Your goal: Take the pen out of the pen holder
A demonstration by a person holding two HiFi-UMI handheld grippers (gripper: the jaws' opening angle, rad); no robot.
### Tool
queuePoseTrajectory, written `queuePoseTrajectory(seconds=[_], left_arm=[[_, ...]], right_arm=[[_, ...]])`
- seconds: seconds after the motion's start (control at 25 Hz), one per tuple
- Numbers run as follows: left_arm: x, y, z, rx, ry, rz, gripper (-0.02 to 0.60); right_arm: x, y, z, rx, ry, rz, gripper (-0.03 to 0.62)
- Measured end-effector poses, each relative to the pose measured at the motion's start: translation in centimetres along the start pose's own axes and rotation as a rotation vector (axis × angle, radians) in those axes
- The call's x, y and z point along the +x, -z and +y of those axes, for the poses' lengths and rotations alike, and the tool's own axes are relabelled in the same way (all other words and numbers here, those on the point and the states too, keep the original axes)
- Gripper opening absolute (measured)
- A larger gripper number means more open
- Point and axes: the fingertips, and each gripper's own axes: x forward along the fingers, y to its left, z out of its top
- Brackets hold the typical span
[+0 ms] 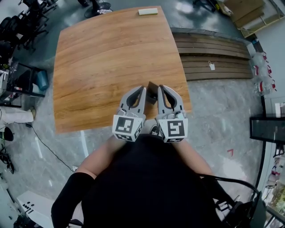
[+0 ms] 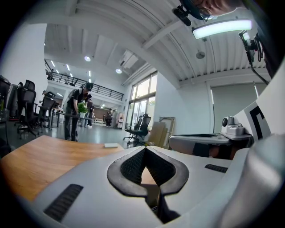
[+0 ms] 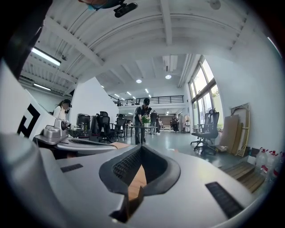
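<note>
- The person [image 1: 147, 178], in a black top, stands at the near edge of the table and holds both grippers close to the body.
- Left gripper [image 1: 141, 91]: the left gripper view [image 2: 144, 150] shows its jaws pressed together at the tips, with nothing between them.
- Right gripper [image 1: 162, 90]: just beside the left one. The right gripper view [image 3: 141, 147] shows its jaws likewise closed tip to tip and empty.
- A small dark object [image 1: 152, 93] sits on the table between the two grippers' tips, at the near right corner. Whether it is the pen holder cannot be told, and no pen can be made out.
- The wooden table [image 1: 107, 58] extends far from the grippers.
- A flat white item [image 1: 148, 11] lies at the table's far edge.
- A slatted wooden platform [image 1: 213, 55] lies on the floor to the right of the table.
</note>
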Motion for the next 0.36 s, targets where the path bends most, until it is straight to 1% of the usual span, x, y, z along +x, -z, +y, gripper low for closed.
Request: queuePoseTrajectory(seconds=[0.12, 0.36], left_arm=[[0.08, 0.28, -0.11, -0.001, 0.001, 0.006, 0.006], [0.05, 0.50, 0.05, -0.005, 0.003, 0.015, 0.006]], right_arm=[[-0.01, 0.31, -0.09, 0.012, 0.006, 0.004, 0.012], [0.08, 0.26, -0.05, 0.004, 0.010, 0.006, 0.012]])
